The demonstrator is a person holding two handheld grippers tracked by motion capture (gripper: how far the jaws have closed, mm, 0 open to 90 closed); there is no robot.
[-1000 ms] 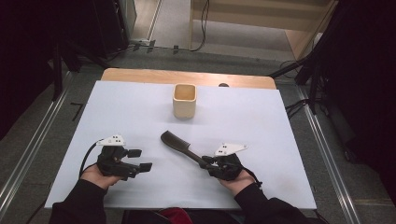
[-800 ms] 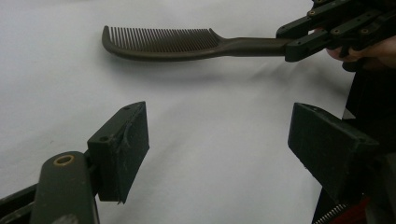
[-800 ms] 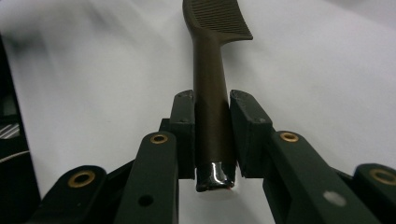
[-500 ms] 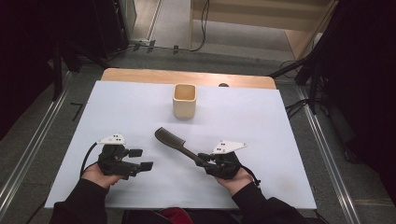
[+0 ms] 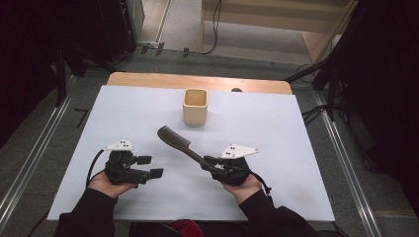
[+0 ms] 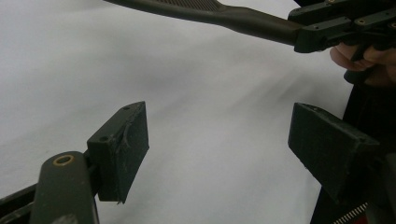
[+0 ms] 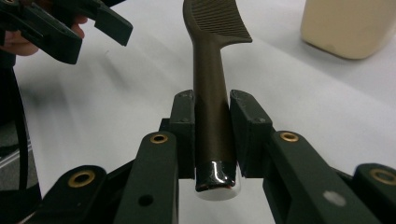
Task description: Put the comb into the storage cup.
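Observation:
A dark brown comb (image 5: 175, 141) points up and to the left, lifted off the white table. My right gripper (image 5: 208, 162) is shut on its handle (image 7: 212, 126), with the toothed head (image 7: 219, 21) reaching forward and away. My left gripper (image 5: 149, 166) rests low at the table's front left, held by a hand; its two pads (image 6: 123, 149) stand wide apart with nothing between them. From the left gripper view the comb (image 6: 219, 16) and the right gripper (image 6: 345, 25) cross the top of the picture. A cream square cup (image 5: 195, 106) stands upright beyond the comb.
The white table sheet (image 5: 276, 128) lies on a wooden tabletop (image 5: 197, 81). Metal rails (image 5: 29, 163) run along both sides of the table, and cables (image 5: 316, 111) lie on the floor at the right. The cup (image 7: 352, 28) stands to the right of the comb's head in the right gripper view.
The right gripper has risen a little with the comb, and the comb's head has swung leftward and off the table. The left gripper has stayed where it was.

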